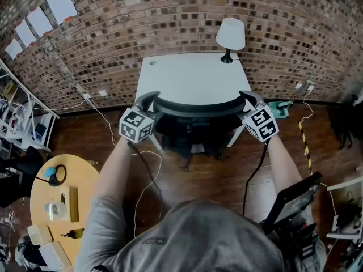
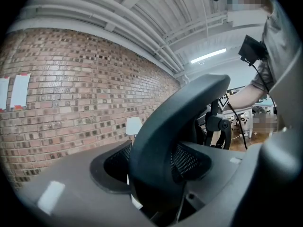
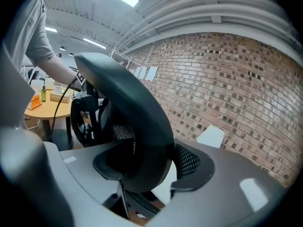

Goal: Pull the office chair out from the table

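A black office chair stands tucked under the white table [image 1: 193, 75], with its curved back frame [image 1: 195, 107] at the table's near edge. My left gripper [image 1: 148, 100] clasps the frame's left end and my right gripper [image 1: 248, 98] clasps its right end. In the left gripper view, the thick black frame [image 2: 175, 122] fills the gap of the left gripper [image 2: 158, 174], with both pads against it. The right gripper view shows the same frame [image 3: 132, 112] wedged in the right gripper [image 3: 144, 169]. The seat and wheels are mostly hidden under the table.
A white lamp [image 1: 231, 35] stands on the table's far right corner, against the brick wall. Cables [image 1: 148, 169] trail over the wooden floor behind the chair. A round wooden table [image 1: 85, 180] with small items is at lower left, and a black stand [image 1: 295, 200] at lower right.
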The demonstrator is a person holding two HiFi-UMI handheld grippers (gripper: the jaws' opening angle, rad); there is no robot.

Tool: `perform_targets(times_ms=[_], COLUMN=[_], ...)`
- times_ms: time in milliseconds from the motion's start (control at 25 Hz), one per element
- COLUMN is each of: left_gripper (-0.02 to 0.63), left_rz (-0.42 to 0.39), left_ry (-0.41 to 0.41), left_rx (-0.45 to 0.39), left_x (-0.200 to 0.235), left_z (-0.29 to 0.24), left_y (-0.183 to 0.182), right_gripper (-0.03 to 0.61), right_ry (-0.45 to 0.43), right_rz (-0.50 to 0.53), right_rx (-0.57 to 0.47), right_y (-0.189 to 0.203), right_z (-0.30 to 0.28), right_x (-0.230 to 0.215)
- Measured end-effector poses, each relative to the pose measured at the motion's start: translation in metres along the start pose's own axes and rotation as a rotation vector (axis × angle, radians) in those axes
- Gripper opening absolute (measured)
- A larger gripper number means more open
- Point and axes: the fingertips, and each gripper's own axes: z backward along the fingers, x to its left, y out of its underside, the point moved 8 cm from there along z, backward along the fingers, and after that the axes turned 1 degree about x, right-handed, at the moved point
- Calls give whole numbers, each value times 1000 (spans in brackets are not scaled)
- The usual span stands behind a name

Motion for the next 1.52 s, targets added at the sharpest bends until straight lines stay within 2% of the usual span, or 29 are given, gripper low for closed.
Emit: perform_targets(times_ms=[280, 800, 1040, 1520], left_gripper=[262, 252, 253, 255], left_rz=[0, 29, 50, 81], left_ry=[14, 56, 43, -7], left_rx=[-20, -63, -50, -46], left_x=[-20, -54, -73, -131], left_z=[19, 62, 77, 121], left_y=[-1, -2, 1, -3], right_gripper=[270, 270, 270, 270], right_ry=[11, 82, 74, 42], right_rz=[-11, -44, -40, -27], right_rx=[1, 19, 14, -62], right_y=[0, -1, 5, 14], right_z=[22, 68, 87, 141], right_x=[16, 59, 77, 110])
